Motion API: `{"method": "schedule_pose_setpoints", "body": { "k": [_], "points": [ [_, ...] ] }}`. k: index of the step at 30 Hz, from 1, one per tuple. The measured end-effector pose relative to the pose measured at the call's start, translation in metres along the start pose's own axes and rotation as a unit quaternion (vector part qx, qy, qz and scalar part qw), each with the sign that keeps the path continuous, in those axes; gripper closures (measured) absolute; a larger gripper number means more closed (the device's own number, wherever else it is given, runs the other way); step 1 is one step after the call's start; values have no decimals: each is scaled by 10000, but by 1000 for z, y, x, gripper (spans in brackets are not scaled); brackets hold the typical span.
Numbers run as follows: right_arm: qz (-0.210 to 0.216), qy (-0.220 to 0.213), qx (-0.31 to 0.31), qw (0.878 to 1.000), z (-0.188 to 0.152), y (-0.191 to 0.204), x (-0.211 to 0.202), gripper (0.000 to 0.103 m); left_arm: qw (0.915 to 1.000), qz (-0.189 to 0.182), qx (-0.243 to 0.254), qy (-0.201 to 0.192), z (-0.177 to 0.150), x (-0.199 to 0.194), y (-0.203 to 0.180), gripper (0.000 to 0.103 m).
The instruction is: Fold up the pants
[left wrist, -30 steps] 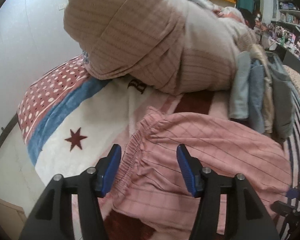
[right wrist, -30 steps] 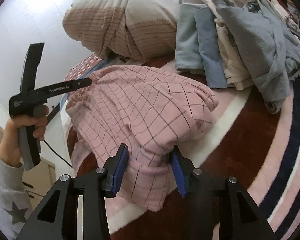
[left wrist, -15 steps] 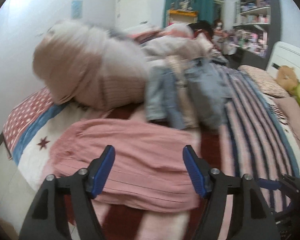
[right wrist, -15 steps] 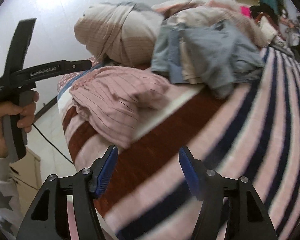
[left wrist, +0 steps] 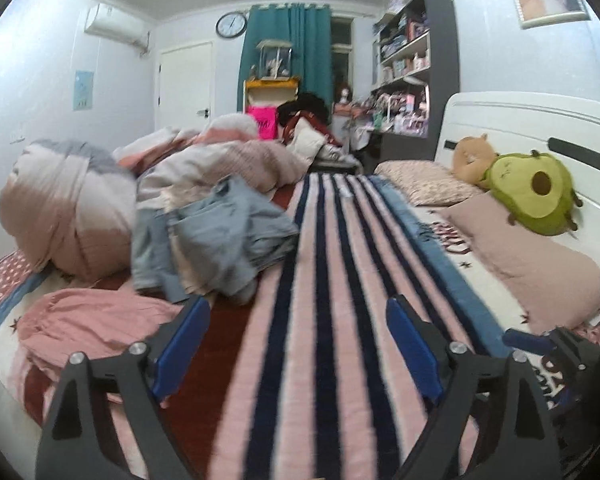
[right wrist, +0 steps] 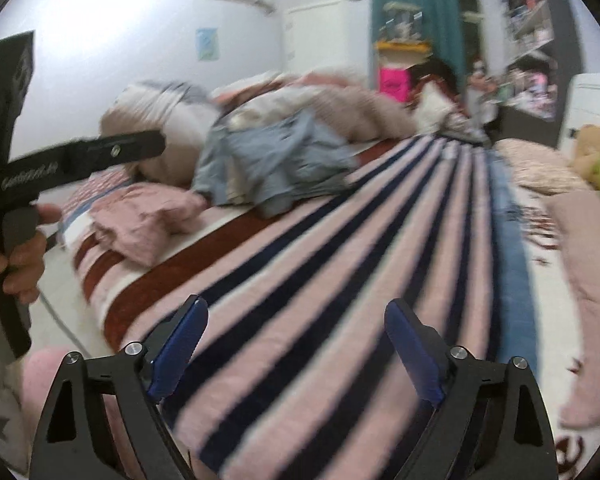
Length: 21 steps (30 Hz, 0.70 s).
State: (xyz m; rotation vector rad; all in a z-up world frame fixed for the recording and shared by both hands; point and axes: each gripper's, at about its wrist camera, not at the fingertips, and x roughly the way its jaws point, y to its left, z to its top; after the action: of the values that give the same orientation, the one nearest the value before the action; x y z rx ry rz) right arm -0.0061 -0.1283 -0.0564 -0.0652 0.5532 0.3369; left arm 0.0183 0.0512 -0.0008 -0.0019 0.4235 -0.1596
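Note:
The folded pink checked pants (left wrist: 92, 320) lie at the left end of the striped blanket (left wrist: 332, 280), also seen in the right wrist view (right wrist: 144, 220). My left gripper (left wrist: 296, 344) is open and empty, raised over the blanket to the right of the pants. My right gripper (right wrist: 296, 344) is open and empty, well back from the pants over the stripes. The left gripper's black body (right wrist: 60, 160) shows at the left of the right wrist view, held in a hand.
A pile of grey-blue clothes (left wrist: 220, 236) sits behind the pants. A rolled beige duvet (left wrist: 64, 208) lies at the far left. Pillows (left wrist: 528, 256) and an avocado plush (left wrist: 536, 192) lie by the white headboard on the right. Shelves and a teal curtain stand at the back.
Both grippers have opened wide, let go of the pink pants and pulled back and up to the right. The pants stay folded on the blanket.

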Motion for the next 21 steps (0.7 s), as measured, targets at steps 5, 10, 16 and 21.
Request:
{"method": "schedule_pose_setpoints", "body": {
  "k": [5, 10, 16, 21],
  "points": [
    [-570, -435, 118, 9974, -6, -22, -47, 1, 9993, 105, 130, -337, -6, -15, -34, 10],
    [-723, -618, 185, 9953, -8, -30, -71, 1, 9987, 240, 209, -402, -12, -23, -46, 8],
    [-761, -790, 237, 9937, -6, -30, -85, 1, 9988, 265, 113, -400, -15, -27, -43, 8],
    [-777, -879, 252, 9928, -3, -30, -90, 1, 9989, 271, 97, -379, -18, -28, -42, 8]
  ]
}}
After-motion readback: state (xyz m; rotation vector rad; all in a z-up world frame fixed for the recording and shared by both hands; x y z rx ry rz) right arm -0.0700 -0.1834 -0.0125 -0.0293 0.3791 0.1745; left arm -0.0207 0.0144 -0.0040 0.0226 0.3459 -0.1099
